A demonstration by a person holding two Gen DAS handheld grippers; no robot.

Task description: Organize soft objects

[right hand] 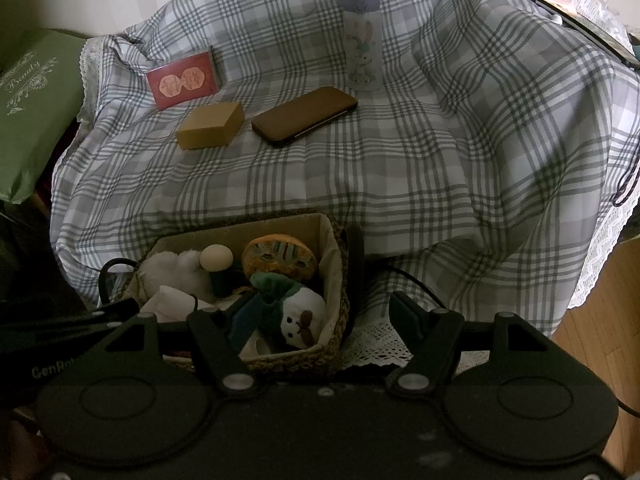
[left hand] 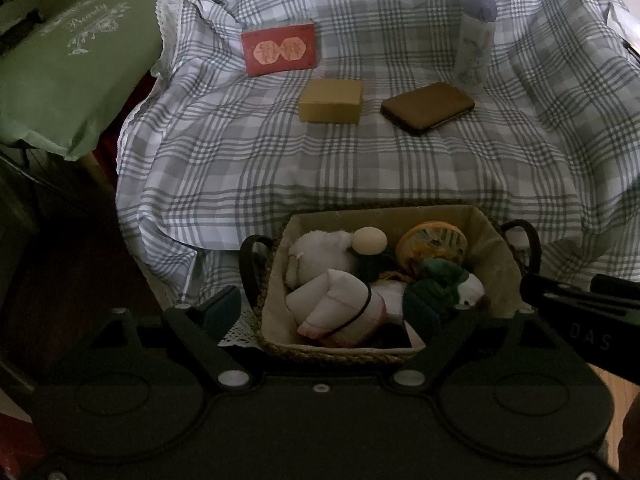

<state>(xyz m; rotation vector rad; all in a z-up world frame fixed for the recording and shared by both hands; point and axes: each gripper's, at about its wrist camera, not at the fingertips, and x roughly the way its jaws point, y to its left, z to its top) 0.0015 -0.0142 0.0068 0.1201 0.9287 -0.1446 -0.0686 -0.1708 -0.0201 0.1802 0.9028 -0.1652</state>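
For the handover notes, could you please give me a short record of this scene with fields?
surface: plaid cloth draped over furniture
container: woven basket at the near edge, two dark handles
in basket: white plush, snowman toy, round patterned piece
outside basket: red box, tan box, brown case, upright bottle
left gripper: open, empty, over the basket
right gripper: open, empty, at the basket's right side
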